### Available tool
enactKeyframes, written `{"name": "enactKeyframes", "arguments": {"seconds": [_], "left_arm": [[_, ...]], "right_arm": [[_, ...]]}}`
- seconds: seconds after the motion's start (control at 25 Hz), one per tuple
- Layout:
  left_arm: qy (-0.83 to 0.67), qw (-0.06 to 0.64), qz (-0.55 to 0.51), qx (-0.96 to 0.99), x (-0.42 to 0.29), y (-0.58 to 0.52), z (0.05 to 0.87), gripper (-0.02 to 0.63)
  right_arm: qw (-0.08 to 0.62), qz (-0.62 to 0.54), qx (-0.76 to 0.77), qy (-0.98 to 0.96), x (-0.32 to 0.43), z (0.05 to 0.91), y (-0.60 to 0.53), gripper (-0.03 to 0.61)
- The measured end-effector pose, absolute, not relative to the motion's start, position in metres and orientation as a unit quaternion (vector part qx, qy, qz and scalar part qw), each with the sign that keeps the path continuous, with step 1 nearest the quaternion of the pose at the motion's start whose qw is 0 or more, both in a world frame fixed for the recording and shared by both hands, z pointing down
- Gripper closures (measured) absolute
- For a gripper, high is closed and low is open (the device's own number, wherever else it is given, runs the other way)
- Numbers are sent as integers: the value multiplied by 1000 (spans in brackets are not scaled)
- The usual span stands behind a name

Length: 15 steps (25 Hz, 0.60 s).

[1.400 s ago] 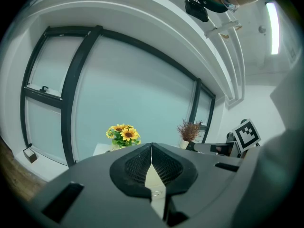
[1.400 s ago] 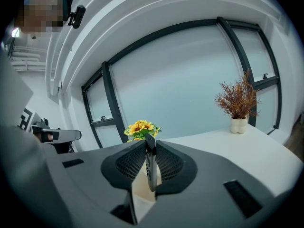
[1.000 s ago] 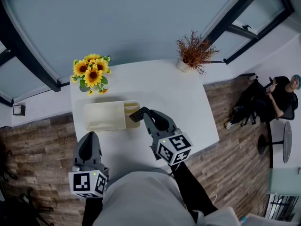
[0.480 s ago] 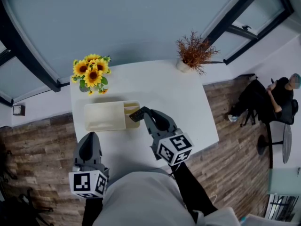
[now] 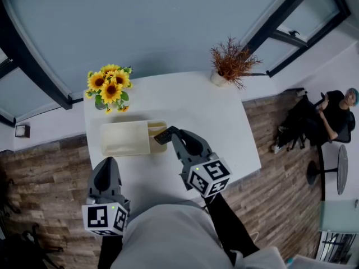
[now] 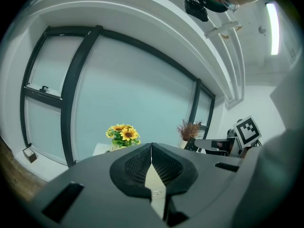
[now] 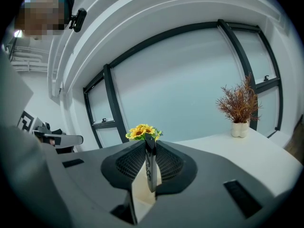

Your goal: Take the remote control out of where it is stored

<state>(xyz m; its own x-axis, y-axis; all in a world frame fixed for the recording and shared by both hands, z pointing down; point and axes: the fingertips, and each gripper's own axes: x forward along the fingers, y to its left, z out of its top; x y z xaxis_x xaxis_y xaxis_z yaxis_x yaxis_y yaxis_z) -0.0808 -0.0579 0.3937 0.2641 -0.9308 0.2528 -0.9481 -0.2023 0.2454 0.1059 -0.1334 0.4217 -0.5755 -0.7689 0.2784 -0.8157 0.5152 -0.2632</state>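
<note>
My right gripper (image 5: 168,134) is clenched on the remote control (image 7: 150,164). In the right gripper view the slim black remote stands on its edge between the two ribbed pads, pinched on both flat sides, with its far end poking past the fingertips. From the head view, that gripper reaches over the right end of the cream storage box (image 5: 123,139). The remote's dark tip sits just above the box's open right-hand compartment. I cannot tell whether the tip is clear of the rim or touching it.

My left gripper (image 6: 151,147) is closed on nothing. In the left gripper view its pads meet at the tips, and only a thin sliver of pale surface shows lower down between them. It hangs at the near left edge of the table (image 5: 224,122), well apart from the box and from the right gripper.

The box lies flat on the white table, left of centre, with its larger left part covered by a smooth lid. Behind it, at the table's far left corner, stands a bunch of sunflowers (image 5: 110,86). At the far right corner is a dried reddish-brown plant (image 5: 231,60) in a small white pot. Beyond the table rises a large window (image 5: 168,21) with dark frames. On the wood-patterned floor (image 5: 280,172) to the right, a person (image 5: 331,116) sits well away from the table.
</note>
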Motion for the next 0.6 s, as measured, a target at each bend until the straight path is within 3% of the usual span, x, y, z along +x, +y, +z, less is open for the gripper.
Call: {"name": "enactKeyframes", "arguments": {"seconds": [0.6], "left_arm": [[-603,174,25,778,-81,-60,392,604]], "right_arm": [[61,181,457,-869,106,417,-134,511]]}}
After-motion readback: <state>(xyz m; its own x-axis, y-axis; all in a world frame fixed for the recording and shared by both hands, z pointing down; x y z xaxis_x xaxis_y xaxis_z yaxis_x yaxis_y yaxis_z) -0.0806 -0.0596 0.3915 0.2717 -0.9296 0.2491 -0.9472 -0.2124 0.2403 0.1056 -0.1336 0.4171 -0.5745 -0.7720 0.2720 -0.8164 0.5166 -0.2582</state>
